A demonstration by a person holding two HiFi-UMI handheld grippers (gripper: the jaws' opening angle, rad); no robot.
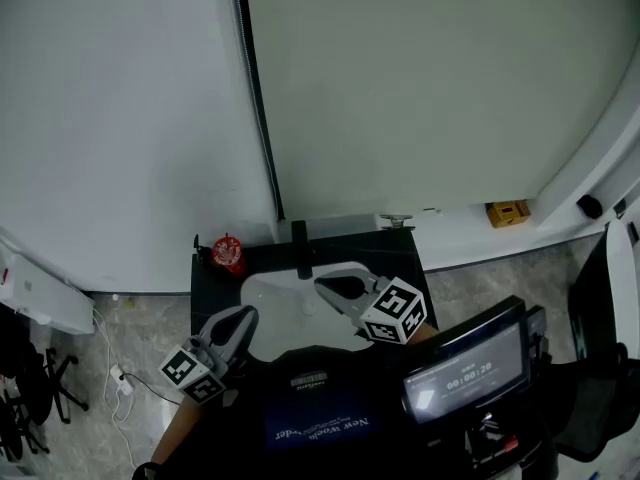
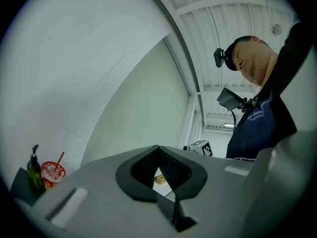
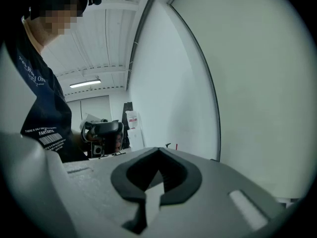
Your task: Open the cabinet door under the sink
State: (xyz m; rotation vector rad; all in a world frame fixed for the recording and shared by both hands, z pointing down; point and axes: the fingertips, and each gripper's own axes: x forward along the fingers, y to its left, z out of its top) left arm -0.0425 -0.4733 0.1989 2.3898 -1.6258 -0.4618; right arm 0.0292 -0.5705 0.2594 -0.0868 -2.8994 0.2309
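Cabinet door shows in no view; it should sit below the sink (image 1: 278,300), on the front of the black counter (image 1: 206,298) hidden under the person's chest. Left gripper (image 1: 243,319) and right gripper (image 1: 326,286) hover over the basin, jaws closed tip to tip, empty. One should probably drop below the counter edge, open, and find the handle before pulling.

Head camera high above, two gripper cameras low.
The head view looks steeply down on the sink (image 1: 285,303) from well above; each gripper view looks close along its own jaws toward the walls (image 2: 99,58) and the person (image 2: 257,120). Head and left gripper views share the red cup (image 1: 228,254).
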